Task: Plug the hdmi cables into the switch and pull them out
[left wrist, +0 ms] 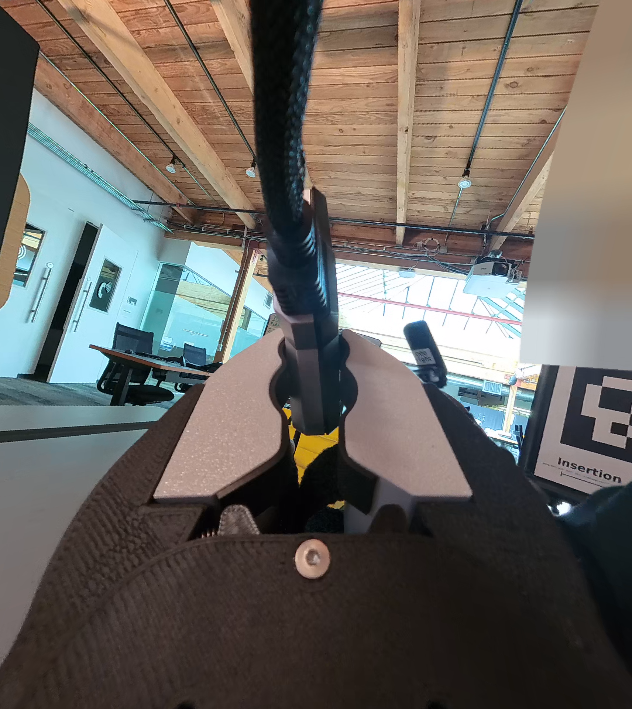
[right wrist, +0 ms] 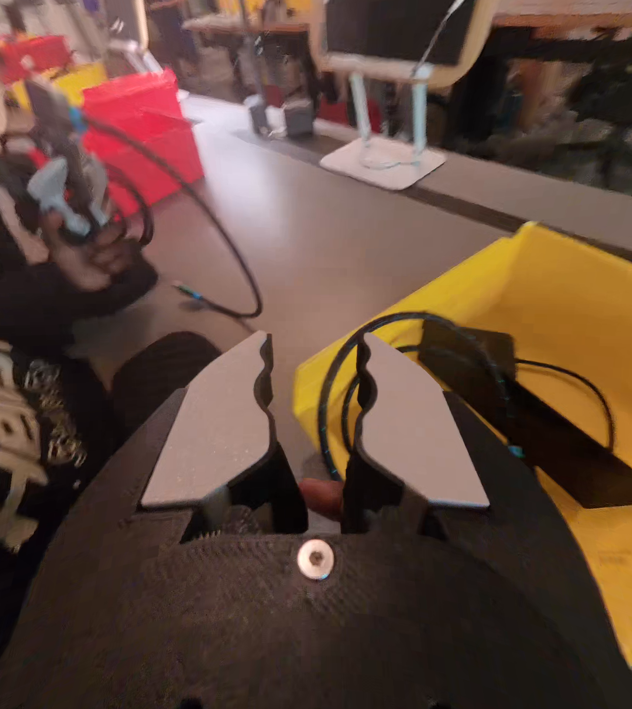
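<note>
Upward-tilted left tongs (left wrist: 312, 368) clamp HDMI plug (left wrist: 308, 345); right tongs (right wrist: 316, 378) gape

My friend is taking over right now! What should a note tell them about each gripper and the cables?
Left hand-held gripper: shut on an HDMI plug, raised, pointing towards the ceiling; its braided cable runs up past the camera.
Right hand-held gripper: open, empty, at the yellow bin's near corner.
In the bin: a black box, probably the switch, with another cable looped over the rim.
Done: one plug picked up.
Left: no plug visibly in the switch; plugging and pulling out seem still to do.
</note>
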